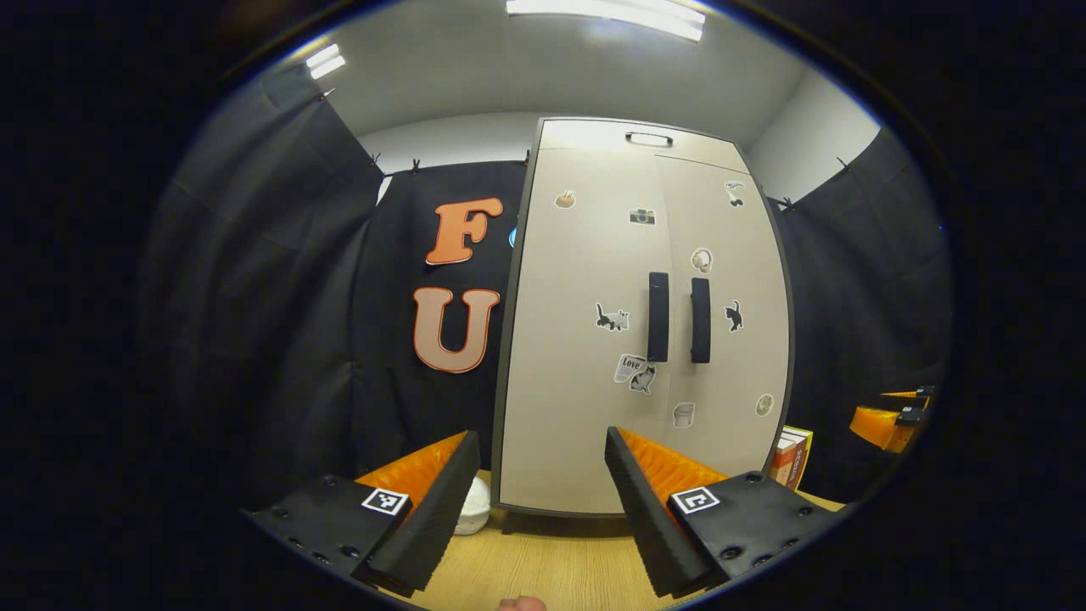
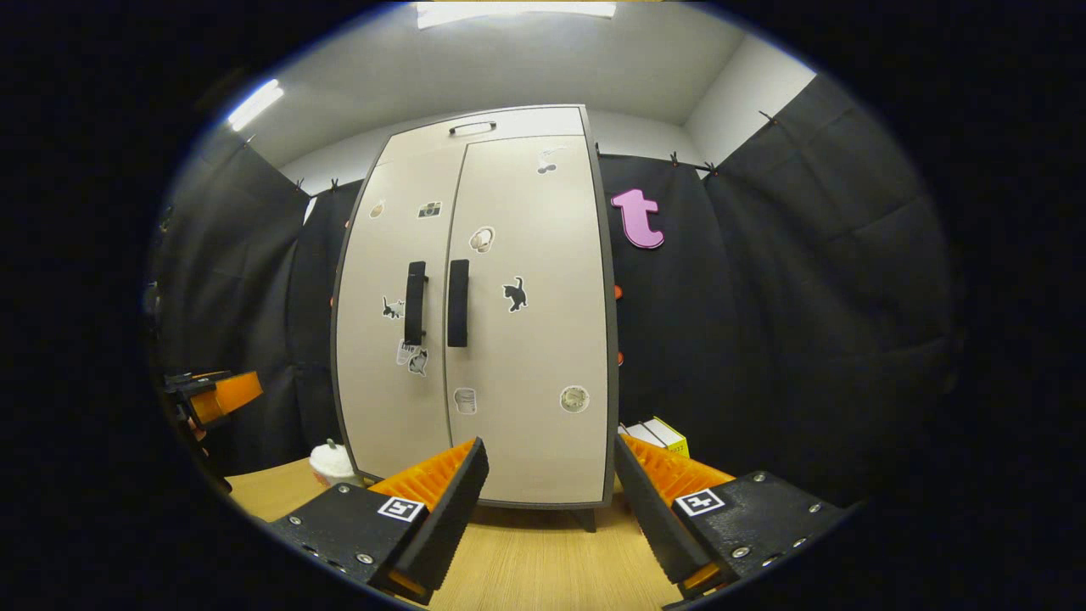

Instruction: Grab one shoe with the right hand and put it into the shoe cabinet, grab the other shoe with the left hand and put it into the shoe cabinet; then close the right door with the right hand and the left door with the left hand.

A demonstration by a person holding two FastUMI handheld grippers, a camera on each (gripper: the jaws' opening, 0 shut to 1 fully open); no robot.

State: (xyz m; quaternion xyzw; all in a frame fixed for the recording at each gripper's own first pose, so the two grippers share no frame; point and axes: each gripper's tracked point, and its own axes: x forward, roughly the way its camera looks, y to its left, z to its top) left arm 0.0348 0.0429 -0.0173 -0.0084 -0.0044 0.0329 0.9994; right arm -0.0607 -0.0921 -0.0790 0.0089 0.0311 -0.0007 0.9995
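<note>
Shoe cabinet [image 1: 585, 339] stands upright on the wooden counter [image 1: 551, 568], on short feet, against the black booth wall. Both doors are shut: left door [image 1: 581, 356] and right door [image 1: 725, 339] meet flush at the centre seam, each with a dark vertical handle just beside that seam. Small stickers are scattered over both door faces, cats among them. There's a slim handle on the top panel above the doors.

Your left claw [image 1: 539, 501] is released, fingers spread wide, nothing between them. It points at the lower part of the left door, hanging over the counter and apart from the cabinet. Your right claw [image 2: 547, 505] is also released and holds nothing; it faces the lower part of the right door [image 2: 526, 322], likewise clear of it. In the right gripper view the left door [image 2: 386, 339] sits closed beside it.

A small white round object [image 1: 471, 509] sits on the counter just left of the cabinet base; can't tell what it is. Books or boxes [image 1: 791, 458] stand just right of the cabinet. In the left gripper view your other claw shows at the far right edge, well apart from the cabinet. Ceiling strip lights are on overhead.
</note>
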